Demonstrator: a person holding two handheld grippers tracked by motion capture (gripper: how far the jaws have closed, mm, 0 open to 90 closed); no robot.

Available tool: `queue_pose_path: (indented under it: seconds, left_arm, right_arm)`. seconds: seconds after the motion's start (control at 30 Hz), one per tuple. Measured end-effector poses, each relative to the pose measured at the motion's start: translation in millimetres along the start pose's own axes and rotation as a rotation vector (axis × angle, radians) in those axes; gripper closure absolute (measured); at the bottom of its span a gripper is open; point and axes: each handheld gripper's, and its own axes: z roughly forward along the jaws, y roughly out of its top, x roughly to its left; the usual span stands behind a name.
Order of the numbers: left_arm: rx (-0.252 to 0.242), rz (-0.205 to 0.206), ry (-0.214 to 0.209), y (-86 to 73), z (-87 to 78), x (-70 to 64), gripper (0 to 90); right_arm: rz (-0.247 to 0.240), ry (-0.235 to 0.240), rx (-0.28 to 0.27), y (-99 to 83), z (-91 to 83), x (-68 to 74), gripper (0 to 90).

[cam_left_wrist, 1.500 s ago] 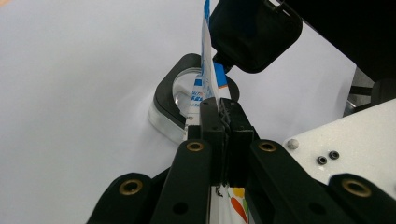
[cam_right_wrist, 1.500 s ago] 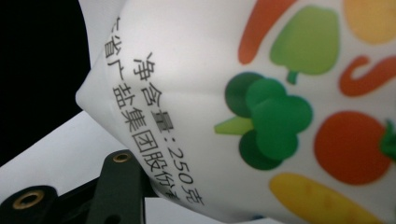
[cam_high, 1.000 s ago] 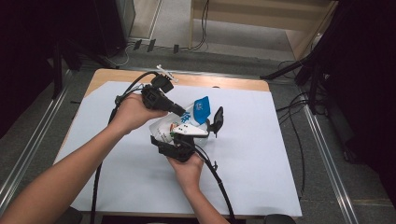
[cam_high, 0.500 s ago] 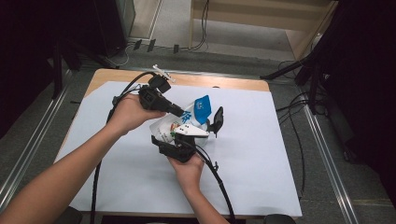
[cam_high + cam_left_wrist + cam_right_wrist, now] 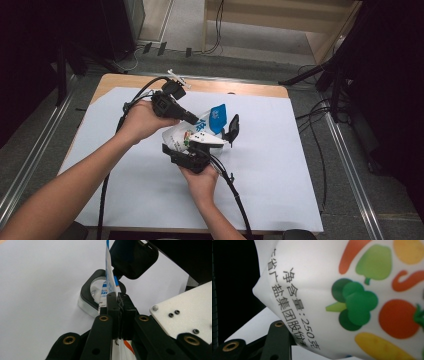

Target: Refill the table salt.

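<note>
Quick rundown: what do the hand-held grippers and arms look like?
Both hand-held grippers, left and right, are black, with brass-coloured bushings in the jaw arms and a thick black cable trailing off each. A white screwed plate sits by the left one. Forearms are bare, no sleeves showing.

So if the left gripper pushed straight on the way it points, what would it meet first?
The left gripper is already shut on the white bag; straight beyond it, probably the clear black-rimmed lens on the table, though depth is unclear.
</note>
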Motion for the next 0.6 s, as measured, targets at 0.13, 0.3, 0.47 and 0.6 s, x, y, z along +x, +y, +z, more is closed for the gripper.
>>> queue_pose_path:
  seconds: [0.13, 0.3, 0.47, 0.6]
  left_arm:
    - [0.013, 0.003, 0.007, 0.9, 0.4, 0.1, 90.0]
    - [0.007, 0.003, 0.011, 0.4, 0.1, -0.8, 90.0]
    - [0.001, 0.011, 0.012, -1.3, -2.3, 0.2, 90.0]
    - [0.001, 0.004, 0.011, -2.5, -2.9, 0.8, 90.0]
  right_arm:
    - [0.0, 0.002, 0.001, 0.5, -0.3, 0.0, 52.5]
    - [-0.014, -0.004, 0.008, 0.2, -0.2, 1.1, 51.9]
    - [-0.04, -0.014, 0.014, 1.2, 0.1, 2.1, 51.8]
    - [-0.035, -0.011, 0.015, 0.9, 1.8, 3.0, 51.8]
